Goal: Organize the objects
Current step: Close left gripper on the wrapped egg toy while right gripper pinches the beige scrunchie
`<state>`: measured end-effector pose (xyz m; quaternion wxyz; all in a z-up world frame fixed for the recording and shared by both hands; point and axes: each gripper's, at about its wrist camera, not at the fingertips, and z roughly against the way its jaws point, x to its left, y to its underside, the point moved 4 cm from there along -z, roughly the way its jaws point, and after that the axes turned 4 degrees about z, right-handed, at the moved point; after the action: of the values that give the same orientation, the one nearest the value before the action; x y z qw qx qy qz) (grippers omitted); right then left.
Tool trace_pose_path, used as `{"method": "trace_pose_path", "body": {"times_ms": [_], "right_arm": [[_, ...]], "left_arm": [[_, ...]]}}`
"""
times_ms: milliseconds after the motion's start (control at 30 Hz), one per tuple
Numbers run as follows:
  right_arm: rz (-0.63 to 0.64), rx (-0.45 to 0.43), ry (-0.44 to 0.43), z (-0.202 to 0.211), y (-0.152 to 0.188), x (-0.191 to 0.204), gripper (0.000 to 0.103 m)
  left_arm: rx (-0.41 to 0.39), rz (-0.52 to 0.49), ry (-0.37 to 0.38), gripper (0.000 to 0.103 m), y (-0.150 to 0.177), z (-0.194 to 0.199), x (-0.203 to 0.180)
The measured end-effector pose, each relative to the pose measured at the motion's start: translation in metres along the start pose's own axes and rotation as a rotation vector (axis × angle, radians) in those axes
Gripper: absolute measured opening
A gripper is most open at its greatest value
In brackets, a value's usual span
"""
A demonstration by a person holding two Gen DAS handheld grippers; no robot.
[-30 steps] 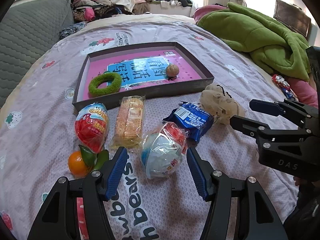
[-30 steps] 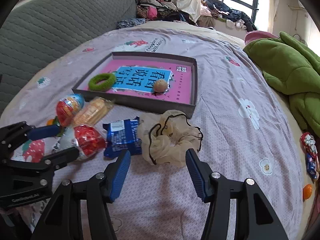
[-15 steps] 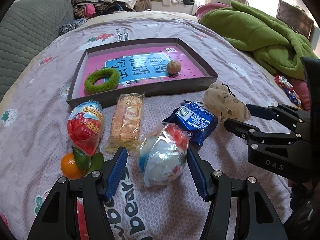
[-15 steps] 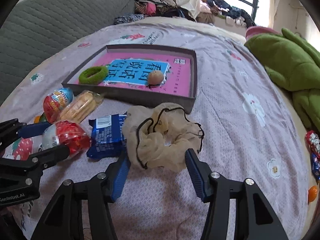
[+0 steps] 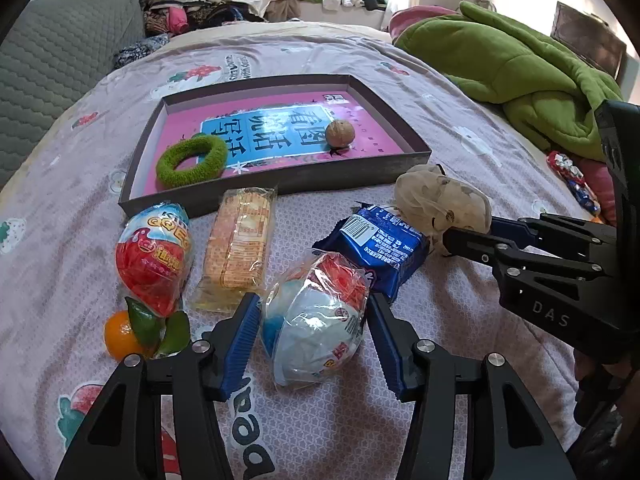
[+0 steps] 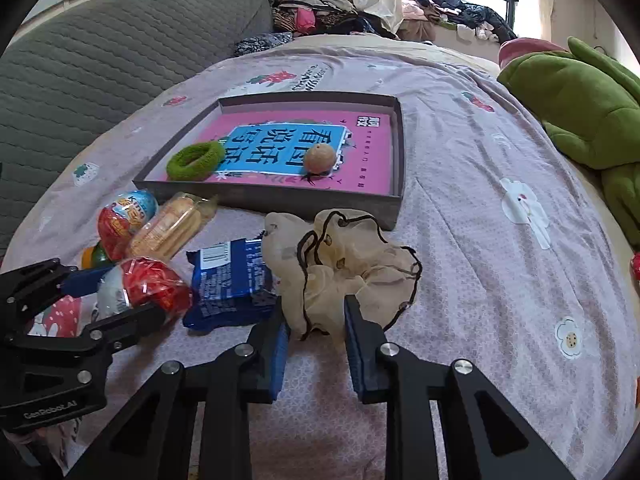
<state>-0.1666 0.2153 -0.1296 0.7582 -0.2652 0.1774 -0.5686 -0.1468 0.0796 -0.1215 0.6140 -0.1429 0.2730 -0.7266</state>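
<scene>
A wrapped white, blue and red toy egg (image 5: pixel 316 328) lies on the bedspread between the blue pads of my left gripper (image 5: pixel 312 312). Its jaws are closing and stand just off the wrapper. A beige scrunchie (image 6: pixel 348 256) lies in front of the tray (image 6: pixel 280 200). My right gripper (image 6: pixel 315 312) is closing on its near fold, and the pads pinch the fabric. Beside these lie a blue snack packet (image 5: pixel 376 244), a cracker pack (image 5: pixel 238 248), a red wrapped egg (image 5: pixel 154 256) and a tangerine (image 5: pixel 120 336). Inside the tray sit a green scrunchie (image 5: pixel 192 160) and a walnut (image 5: pixel 340 133).
A green blanket (image 5: pixel 520 60) is heaped at the right of the bed, with wrapped sweets (image 5: pixel 572 176) below it. A grey quilted headboard (image 6: pixel 100 60) runs along the left. Clothes are piled at the far end by the window.
My right gripper came forward and down over the beige scrunchie, and its jaws narrowed onto the fabric. The left jaws drew in a little around the wrapped egg.
</scene>
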Motion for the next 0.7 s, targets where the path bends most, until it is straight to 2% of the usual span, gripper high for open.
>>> {"method": "trace_pose_path", "body": {"times_ms": [167,367,500,700], "right_arm": [[-0.008,0.003,-0.018,0.001,0.0,0.0,0.021],[-0.013,0.002,-0.03,0.002,-0.001,0.0,0.016],[-0.02,-0.026,-0.05,0.009,-0.004,0.0,0.012],[-0.006,-0.059,-0.078,0.018,-0.009,0.005,0.011]], "left_arm": [[-0.005,0.026,0.02,0.054,0.0,0.0,0.004],[-0.016,0.011,0.0,0.052,0.0,0.002,0.001],[-0.023,0.01,-0.008,0.052,0.001,0.004,0.0],[-0.046,0.015,-0.014,0.052,-0.001,0.013,0.002]]}}
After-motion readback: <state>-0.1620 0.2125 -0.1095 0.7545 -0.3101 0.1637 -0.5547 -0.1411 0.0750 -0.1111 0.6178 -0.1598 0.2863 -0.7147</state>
